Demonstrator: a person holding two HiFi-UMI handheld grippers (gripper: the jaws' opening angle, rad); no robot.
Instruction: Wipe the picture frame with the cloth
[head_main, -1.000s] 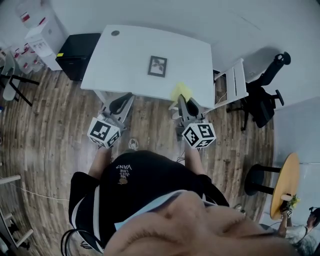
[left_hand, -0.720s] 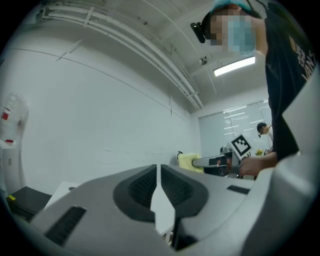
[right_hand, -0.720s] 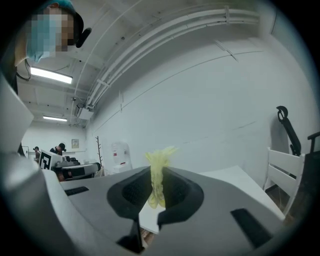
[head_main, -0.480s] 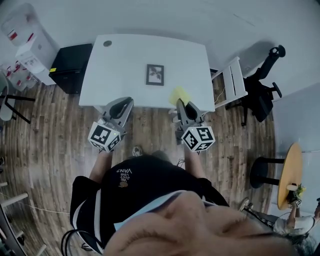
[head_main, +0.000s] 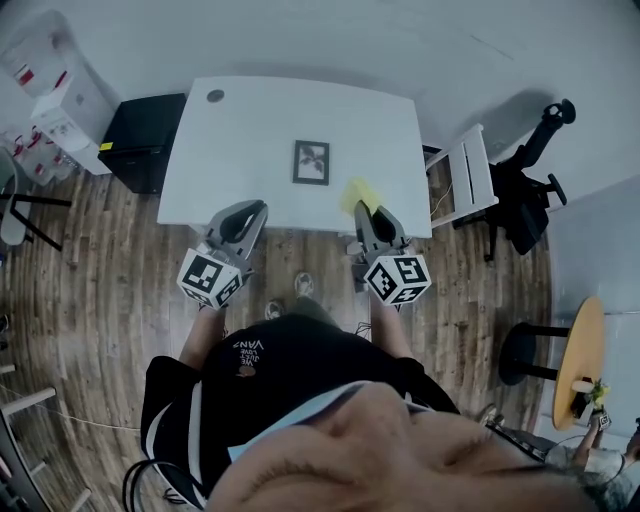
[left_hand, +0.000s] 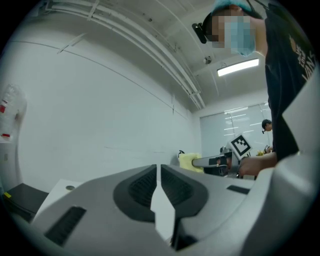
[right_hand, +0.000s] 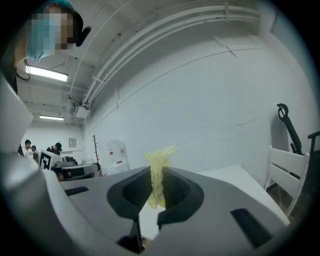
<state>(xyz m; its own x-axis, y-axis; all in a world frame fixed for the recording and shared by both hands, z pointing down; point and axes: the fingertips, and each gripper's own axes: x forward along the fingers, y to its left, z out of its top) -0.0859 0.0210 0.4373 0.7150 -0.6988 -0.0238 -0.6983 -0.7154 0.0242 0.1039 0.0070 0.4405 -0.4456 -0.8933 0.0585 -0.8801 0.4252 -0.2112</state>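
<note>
Approach stage of the wiping task, read from near to far. At the bottom of the head view the person stands on the plank floor (head_main: 100, 300), short of the white counter (head_main: 250, 120), with one gripper in each hand. The left gripper (head_main: 247, 210), lower centre-left of the frame, hangs over the floor just short of the counter's near edge. Its own view shows the jaws drawn together to a thin slit with nothing between them. The right gripper (head_main: 367, 213), lower centre-right, is clamped on the cloth (head_main: 358, 190), a yellow wad. In the right gripper view the cloth (right_hand: 159, 175) stands up pinched between the two jaws, and in the head view it overlaps the counter's near edge. Farther on, at the middle of the counter, is the picture frame (head_main: 312, 162), above and to the left of the cloth in the frame. It appears to lie face up and is apart from both grippers. Judged from this layout, wiping has not begun and the step in hand is bringing the cloth to the frame. The next move calls for carrying the right gripper forward and down so that the cloth, not the jaw tips, meets the frame. A light frame may slide, so the left gripper may be needed to steady it
</note>
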